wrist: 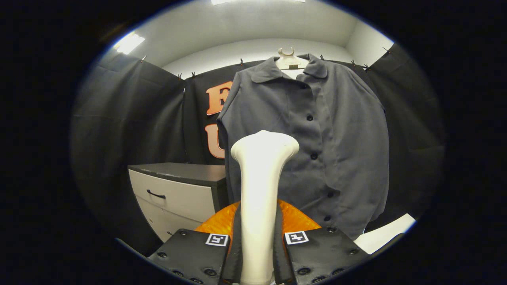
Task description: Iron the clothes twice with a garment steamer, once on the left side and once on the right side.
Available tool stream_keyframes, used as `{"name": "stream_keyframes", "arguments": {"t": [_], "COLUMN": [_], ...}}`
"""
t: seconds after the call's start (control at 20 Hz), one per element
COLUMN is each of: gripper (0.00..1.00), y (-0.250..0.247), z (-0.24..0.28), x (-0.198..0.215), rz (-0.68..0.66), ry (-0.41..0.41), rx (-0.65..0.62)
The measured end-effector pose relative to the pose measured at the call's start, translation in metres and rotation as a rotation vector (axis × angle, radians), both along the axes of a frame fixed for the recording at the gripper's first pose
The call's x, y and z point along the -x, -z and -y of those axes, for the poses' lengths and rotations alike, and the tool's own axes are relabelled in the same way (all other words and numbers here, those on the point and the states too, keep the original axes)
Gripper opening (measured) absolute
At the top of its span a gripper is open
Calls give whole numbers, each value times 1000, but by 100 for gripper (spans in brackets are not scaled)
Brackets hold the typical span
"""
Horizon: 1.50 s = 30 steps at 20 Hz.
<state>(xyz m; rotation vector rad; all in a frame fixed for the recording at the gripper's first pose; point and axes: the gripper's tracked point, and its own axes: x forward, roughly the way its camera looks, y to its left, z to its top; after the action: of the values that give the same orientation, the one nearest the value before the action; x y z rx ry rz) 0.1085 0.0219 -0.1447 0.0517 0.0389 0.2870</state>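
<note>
The gripper (258, 245) clasps the steamer (259, 190), a smooth, pale stem flaring to a rounded head, with both fingers pressed against its sides. Beyond the head hangs the shirt (317, 146), soft matte grey cloth with dark buttons, on a pale hanger (291, 61). A boxy drawer cabinet (178, 194) stands left of the shirt's hem, with open room above it.

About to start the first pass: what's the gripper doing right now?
Gripper: jaws shut on the garment steamer, its head upright just in front of the hanging shirt.
</note>
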Motion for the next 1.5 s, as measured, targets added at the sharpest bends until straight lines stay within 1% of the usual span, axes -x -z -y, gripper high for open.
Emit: {"name": "stream_keyframes", "arguments": {"t": [0.3, 0.4, 0.55, 0.7, 1.0, 1.2, 1.5], "gripper": [38, 38, 38, 38, 38, 38, 38], "y": [-82, -101, -117, -122, -131, -126, -113], "z": [40, 59, 85, 116, 159, 165, 165], "x": [-6, -16, -31, -49, -92, -105, -111], "rz": [89, 118, 131, 136, 127, 116, 94], "ry": [42, 66, 101, 154, 223, 231, 237], "rx": [-11, -2, 1, 28, -6, 20, 23]}}
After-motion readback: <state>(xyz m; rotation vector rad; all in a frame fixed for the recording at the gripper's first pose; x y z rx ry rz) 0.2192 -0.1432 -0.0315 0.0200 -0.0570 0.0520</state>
